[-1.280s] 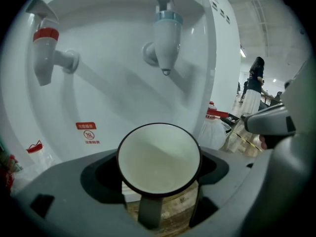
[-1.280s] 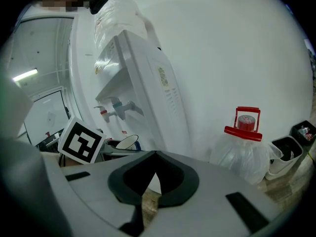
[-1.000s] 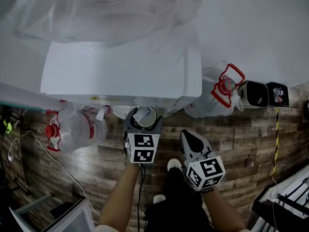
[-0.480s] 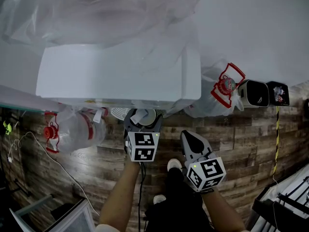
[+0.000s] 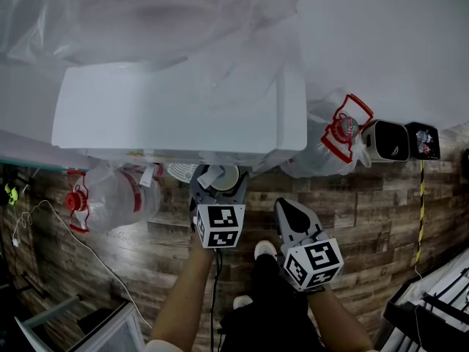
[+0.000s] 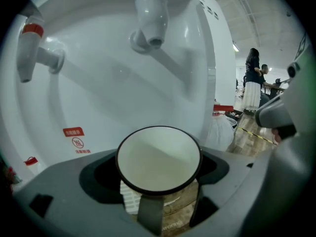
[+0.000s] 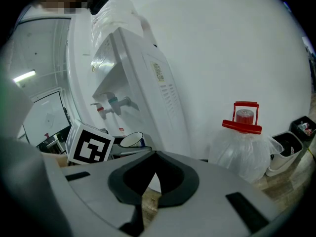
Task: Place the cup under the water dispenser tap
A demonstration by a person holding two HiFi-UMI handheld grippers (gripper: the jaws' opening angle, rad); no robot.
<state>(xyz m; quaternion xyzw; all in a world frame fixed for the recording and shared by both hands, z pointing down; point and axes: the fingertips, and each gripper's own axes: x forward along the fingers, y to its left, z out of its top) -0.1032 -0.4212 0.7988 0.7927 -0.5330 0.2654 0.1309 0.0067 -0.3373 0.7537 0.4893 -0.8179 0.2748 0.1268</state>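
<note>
Right gripper (image 5: 292, 211) hangs back nearest the body with its jaws together on nothing, probably parked clear since this is a one-hand job. Left gripper (image 5: 218, 184) is clamped round the white cup (image 6: 159, 157), upright and mouth up so it can take water, over the ribbed drip tray (image 6: 129, 200); can't tell if it's touching. Beyond it the blue-collared tap (image 6: 150, 15) sits above and roughly in line with the cup, with the red tap (image 6: 28, 46) off to one side on the dispenser (image 5: 183, 108) front, so I'd call placement nearly done, set-down and release pending.
</note>
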